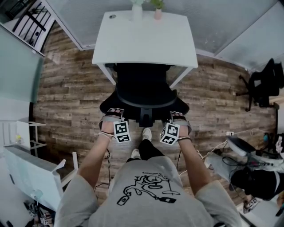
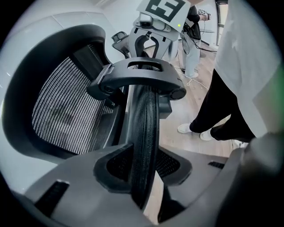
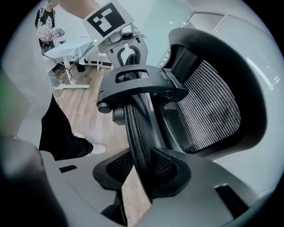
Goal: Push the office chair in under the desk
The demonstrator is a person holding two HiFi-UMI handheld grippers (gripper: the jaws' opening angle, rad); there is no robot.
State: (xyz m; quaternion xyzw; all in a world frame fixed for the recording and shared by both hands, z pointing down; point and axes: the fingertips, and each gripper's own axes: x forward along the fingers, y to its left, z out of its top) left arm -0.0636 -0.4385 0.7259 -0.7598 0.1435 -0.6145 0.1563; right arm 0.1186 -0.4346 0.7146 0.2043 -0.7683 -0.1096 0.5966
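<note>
The black mesh office chair (image 1: pixel 142 88) stands with its seat under the white desk (image 1: pixel 146 40) and its backrest toward me. My left gripper (image 1: pixel 114 113) and right gripper (image 1: pixel 178 116) hold the backrest's top rim at either end. In the left gripper view the ribbed rim (image 2: pixel 143 124) runs between the jaws of the left gripper (image 2: pixel 143 168), with both pads against it. The right gripper view shows the same rim (image 3: pixel 137 128) pinched in the right gripper (image 3: pixel 144 170). A black bracket (image 2: pixel 135 80) sits mid-rim between the two grippers.
Two small potted plants (image 1: pixel 148 9) stand at the desk's far edge. Another black chair (image 1: pixel 264 84) is at the right, with cables and gear (image 1: pixel 248 159) on the wood floor. White furniture (image 1: pixel 26 173) is at the left. My feet (image 1: pixel 142 142) are just behind the chair.
</note>
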